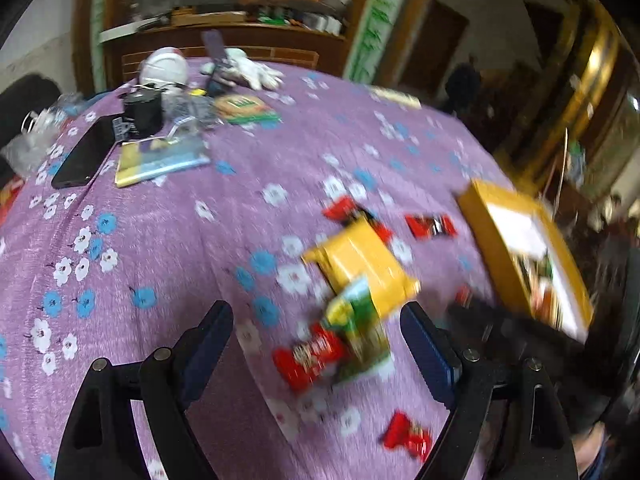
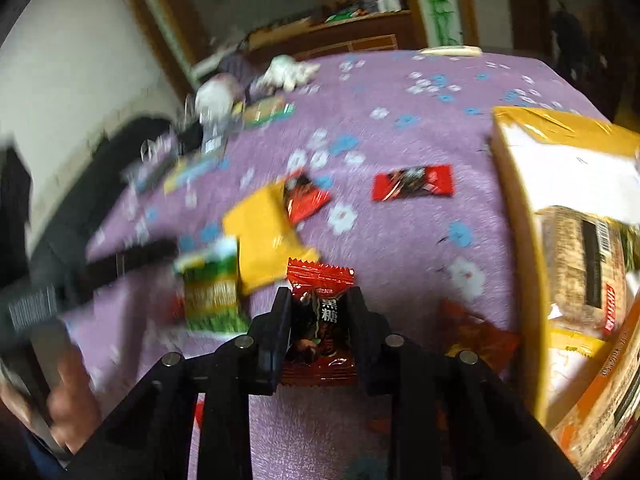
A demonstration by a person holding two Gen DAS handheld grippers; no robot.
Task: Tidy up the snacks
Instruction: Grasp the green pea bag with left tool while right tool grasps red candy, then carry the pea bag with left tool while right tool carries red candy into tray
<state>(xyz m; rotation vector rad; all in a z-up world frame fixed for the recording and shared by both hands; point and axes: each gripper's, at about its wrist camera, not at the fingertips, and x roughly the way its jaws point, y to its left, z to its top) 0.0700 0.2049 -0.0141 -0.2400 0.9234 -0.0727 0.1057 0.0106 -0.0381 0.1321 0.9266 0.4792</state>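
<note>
Red foil, printed with dark characters, sits clamped between the two black fingers of the right gripper (image 2: 320,300): a small red candy packet (image 2: 320,320) held upright, its serrated top edge standing clear above the fingertips and its lower edge showing below them. The jaws are clenched tight on its sides.

Just beyond that gripper, on the purple flowered tablecloth (image 2: 400,240), lie a yellow packet (image 2: 264,236) and, touching its near left corner, a green-and-white packet (image 2: 212,292). A dark red wrapper (image 2: 306,196) rests against the yellow packet's far edge, and another red wrapper (image 2: 414,183) lies apart to the right. At the right edge stands an open yellow cardboard box (image 2: 516,200) with packaged snacks inside.

The left gripper (image 1: 316,324) hangs over the same cloth with its blue-padded fingers (image 1: 428,352) spread wide and nothing pressed between them. Between the fingertips, lying on the cloth, are the green-and-white packet (image 1: 356,320) and a red packet (image 1: 308,356) overlapping it; the yellow packet (image 1: 360,268) lies just past them. One more red wrapper (image 1: 408,436) lies close to the right finger's base. The picture is blurred, so labels cannot be read.

Farther off at the table's back left are a black phone (image 1: 86,152), a black cup (image 1: 142,114) and a white glove (image 1: 252,68).
</note>
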